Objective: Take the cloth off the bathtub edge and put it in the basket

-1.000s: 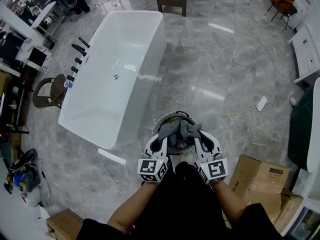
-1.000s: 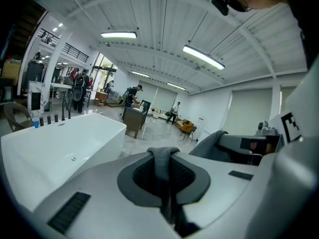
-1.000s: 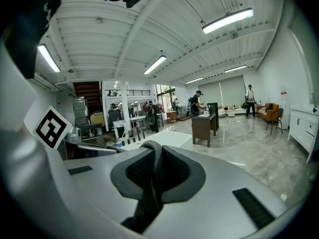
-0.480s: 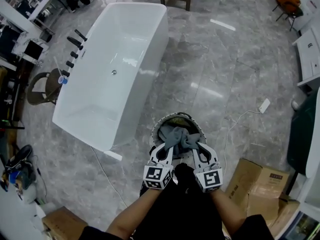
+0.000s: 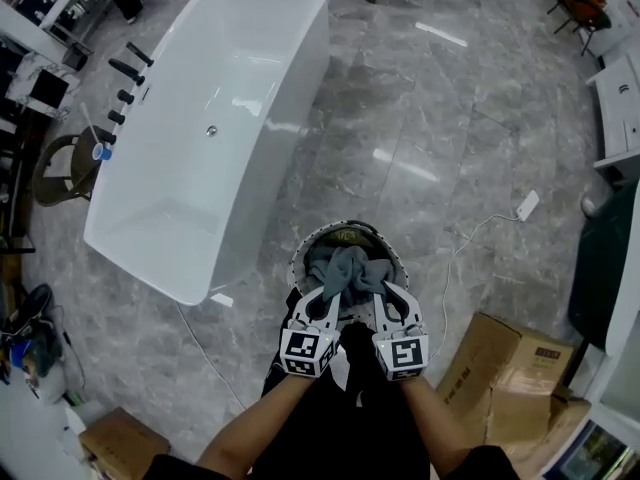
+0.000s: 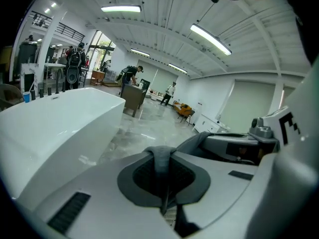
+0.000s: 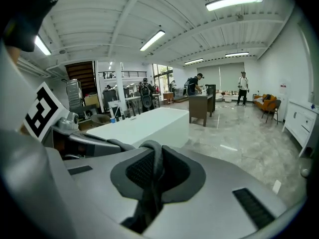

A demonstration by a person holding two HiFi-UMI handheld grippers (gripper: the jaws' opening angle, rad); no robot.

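A grey cloth (image 5: 350, 271) hangs bunched between both grippers, right above a round basket (image 5: 305, 249) on the floor. My left gripper (image 5: 326, 295) is shut on one fold of the cloth (image 6: 160, 158). My right gripper (image 5: 381, 290) is shut on another fold of the cloth (image 7: 152, 156). The two grippers sit side by side, close to the person's body. The white bathtub (image 5: 200, 138) stands on the floor to the upper left, apart from the cloth; it also shows as the bathtub (image 6: 55, 118) and the bathtub (image 7: 144, 123) in the gripper views.
Black taps (image 5: 125, 73) line the tub's left rim, with a chair (image 5: 55, 168) beside it. Cardboard boxes (image 5: 505, 363) lie at lower right, another box (image 5: 110, 438) at lower left. A white power strip (image 5: 525, 205) with its cord lies on the marble floor. People stand far off.
The view has slid so the tub sits further up and left. The grippers and the cloth have stayed together over the basket, a little lower in the picture. Both jaws stay shut.
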